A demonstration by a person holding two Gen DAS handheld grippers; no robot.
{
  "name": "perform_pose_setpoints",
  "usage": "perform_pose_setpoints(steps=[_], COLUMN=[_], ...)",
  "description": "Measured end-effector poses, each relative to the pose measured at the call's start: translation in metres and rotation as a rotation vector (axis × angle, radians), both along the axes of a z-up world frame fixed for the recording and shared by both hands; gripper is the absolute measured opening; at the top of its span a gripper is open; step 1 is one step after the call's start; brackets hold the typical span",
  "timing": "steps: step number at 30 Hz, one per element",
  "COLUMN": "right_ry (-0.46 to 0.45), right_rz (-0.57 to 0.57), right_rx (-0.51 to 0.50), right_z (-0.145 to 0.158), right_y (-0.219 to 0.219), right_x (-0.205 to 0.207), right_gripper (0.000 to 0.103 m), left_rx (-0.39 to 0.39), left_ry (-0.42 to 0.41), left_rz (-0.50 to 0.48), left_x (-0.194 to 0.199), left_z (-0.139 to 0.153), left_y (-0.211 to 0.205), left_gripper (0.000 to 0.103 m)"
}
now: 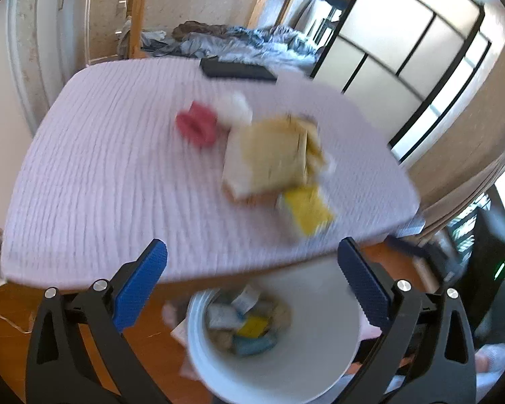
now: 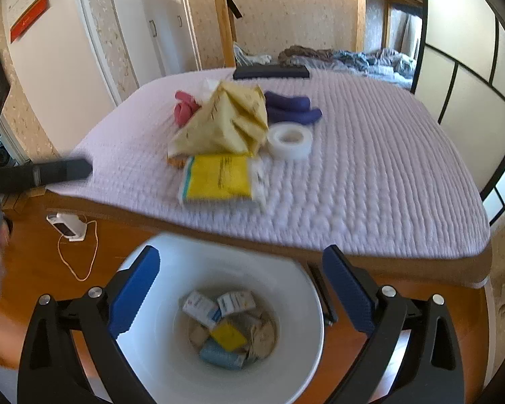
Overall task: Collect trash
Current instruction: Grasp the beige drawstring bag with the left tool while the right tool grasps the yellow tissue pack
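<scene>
1. Left wrist view, blurred: the left gripper (image 1: 252, 269) is spread wide and empty above the white bin (image 1: 276, 370), which holds scraps. A yellow packet (image 1: 308, 210) lies near the table's (image 1: 101, 168) edge, beside a crumpled bag (image 1: 276, 155).
2. Right wrist view: the right gripper (image 2: 240, 279) gapes empty over the bin (image 2: 158, 353). On the table (image 2: 387, 185), packet (image 2: 219, 176), bag (image 2: 229, 121), and tape roll (image 2: 289, 141) sit close together.

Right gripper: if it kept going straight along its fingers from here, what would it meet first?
Probably the near edge of the lilac-covered table, then the yellow packet on it. The open right gripper hangs over the white bin; depth is unclear.
</scene>
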State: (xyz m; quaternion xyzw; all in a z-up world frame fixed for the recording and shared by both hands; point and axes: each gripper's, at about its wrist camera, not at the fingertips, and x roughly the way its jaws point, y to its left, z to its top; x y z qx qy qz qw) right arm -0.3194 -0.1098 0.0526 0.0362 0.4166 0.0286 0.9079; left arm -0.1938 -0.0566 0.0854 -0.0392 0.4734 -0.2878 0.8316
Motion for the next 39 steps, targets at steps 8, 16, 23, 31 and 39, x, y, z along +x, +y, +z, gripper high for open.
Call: perform_pose_setpoints(steps=[8, 16, 23, 31, 39], right_ry=[-0.026, -0.020, -0.010, -0.027, -0.028], right_rz=[-0.016, -0.012, 0.002, 0.020, 0.015], right_rx=[-0.010, -0.064, -0.084, -0.085, -0.053], right_z=[-0.004, -0.021, -0.032, -0.034, -0.032], right_y=[0.018, 0.031, 0.039, 0.041, 0.028], right_x=[0.044, 0.064, 0.075, 0.078, 0.069], right_gripper=[0.096, 0.096, 0.093, 0.076, 0.072], left_rx=[-0.032, 0.071, 0.153, 0.179, 0.159], left_ry=[0.082, 0.035, 0.047, 0.028, 0.036], left_rz=[-0.083, -0.103, -0.148, -0.202, -0.228], left_x=[0.059, 0.085, 0.095, 0.095, 0.092], left_z=[-0.018, -0.032, -0.051, -0.053, -0.050], left_y=[-0.060, -0.097, -0.113, -0.114, -0.114], left_gripper=[0.102, 0.102, 0.100, 0.082, 0.065])
